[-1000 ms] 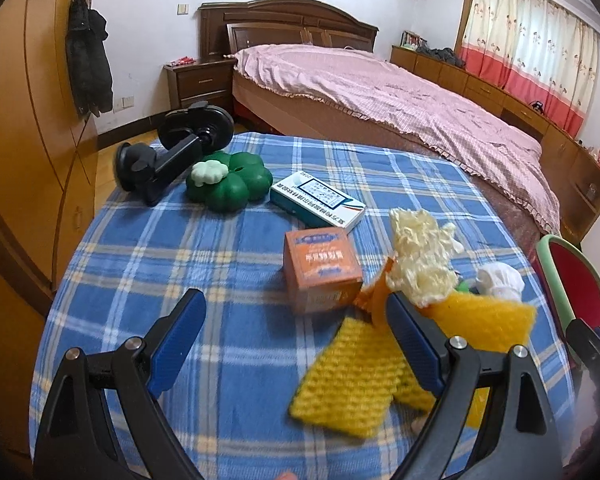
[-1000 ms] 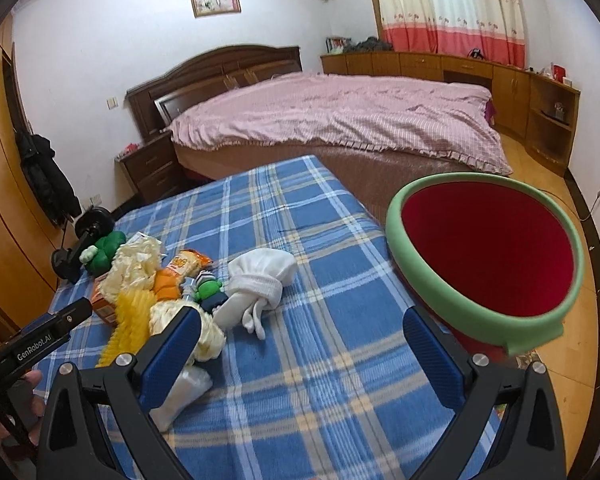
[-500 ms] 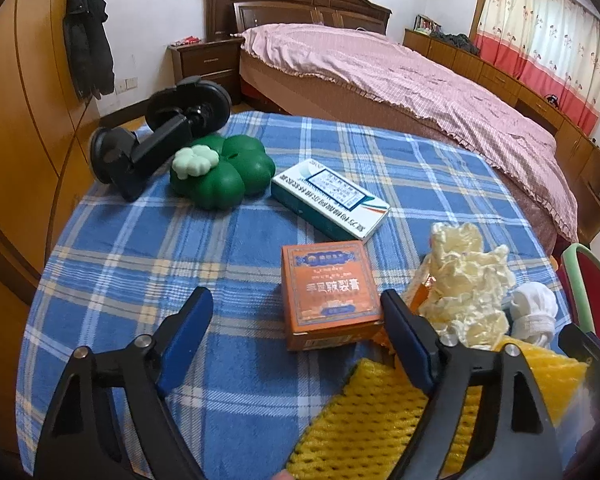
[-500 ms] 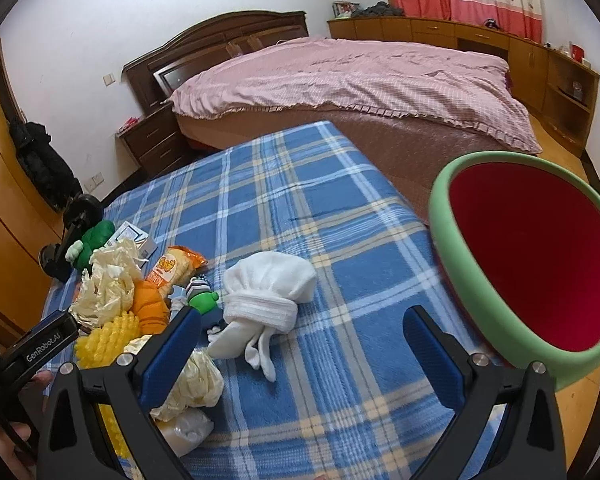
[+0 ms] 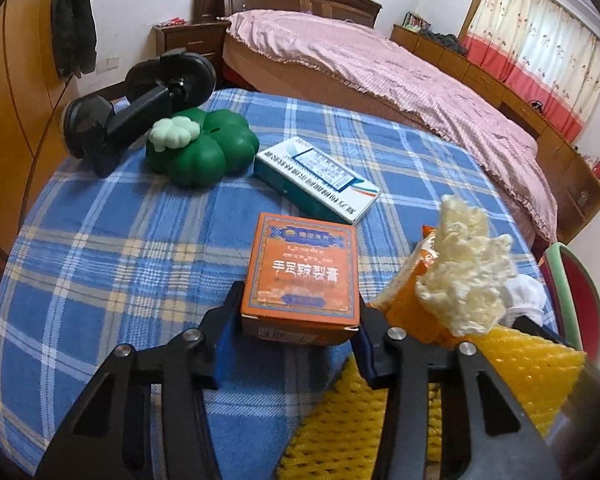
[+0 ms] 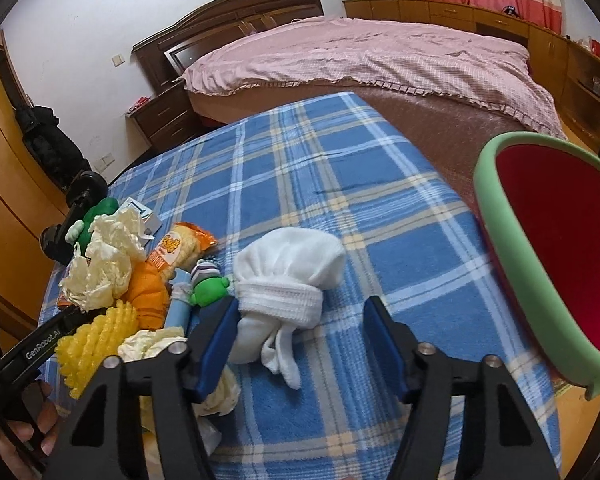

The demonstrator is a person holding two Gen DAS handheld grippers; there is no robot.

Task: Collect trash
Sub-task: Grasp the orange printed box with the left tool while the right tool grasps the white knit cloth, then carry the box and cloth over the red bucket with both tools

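Left tongs (image 5: 299, 322): jaws closed in on the near end of the orange carton (image 5: 303, 270), one blue pad against each side wall; contact looks made, though the firmness of the grip cannot be judged. The carton lies flat on the blue plaid tablecloth (image 5: 120, 248).

Right tongs (image 6: 300, 334): jaws apart, gripping nothing. The white sock bundle (image 6: 290, 276) lies between the fingers, against the left one and clear of the right.

Beneath and right of the left tongs: yellow foam netting (image 5: 532, 364), with crumpled cream wrapping (image 5: 466, 276) just beyond it.

Left of the right tongs: a heap holding an orange snack packet (image 6: 180, 246) and a small green figure (image 6: 208, 286), close against the sock.

Ahead of the carton: a teal-and-white box (image 5: 318, 178), apart from it. Farther left: a green clover-shaped toy (image 5: 204, 150) touching a black suction mount (image 5: 140, 106).

Far right of both tongs: a green-rimmed red bin (image 6: 496, 216) beyond the table edge, the likely destination.

Handling note, left: squeeze only enough to hold, since thin card walls may buckle. Lift straight up before swinging right, clearing the wrapping and netting.

Handling note, right: advance a little and centre the sock before closing, keeping the left finger off the green figure.
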